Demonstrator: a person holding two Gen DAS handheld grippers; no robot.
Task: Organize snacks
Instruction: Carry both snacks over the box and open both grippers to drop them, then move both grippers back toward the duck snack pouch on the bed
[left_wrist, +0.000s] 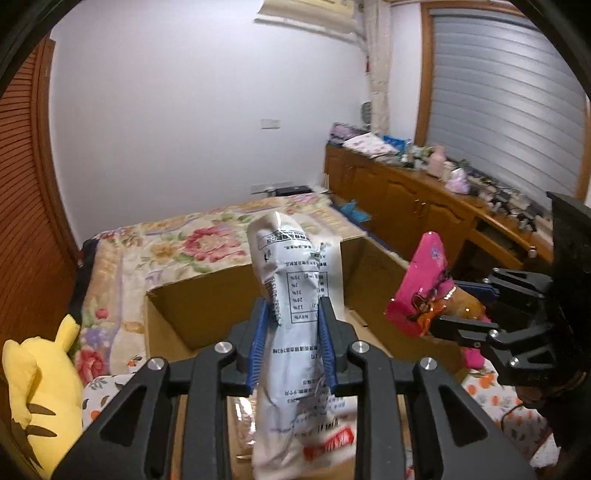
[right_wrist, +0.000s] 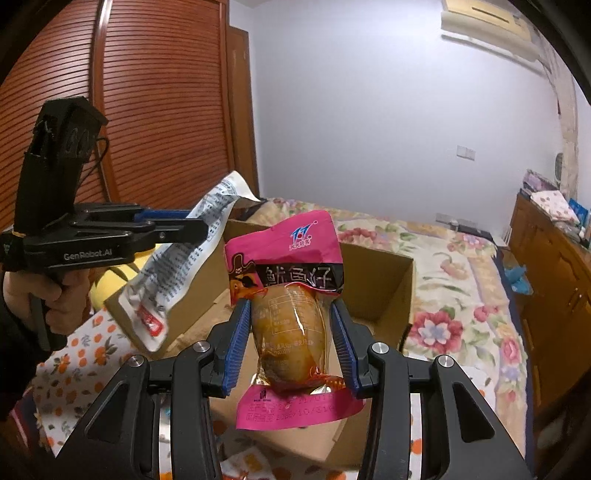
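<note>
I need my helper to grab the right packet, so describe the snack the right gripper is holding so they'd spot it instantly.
Look above the open cardboard box that sits on the flowered bed. The right gripper grips a pink snack pouch there, with a clear window showing something golden-brown inside. The other raised packet, the white packet in the left gripper, is covered in small print.

A white packet (left_wrist: 291, 295) with black print, a pink-and-brown packet (right_wrist: 288, 295), a yellow plush (left_wrist: 40, 398), a floral bedspread (left_wrist: 184, 247).

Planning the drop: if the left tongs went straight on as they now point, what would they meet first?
Probably the open cardboard box, its far wall behind the white snack packet the left tongs clamp; depth is uncertain.
</note>
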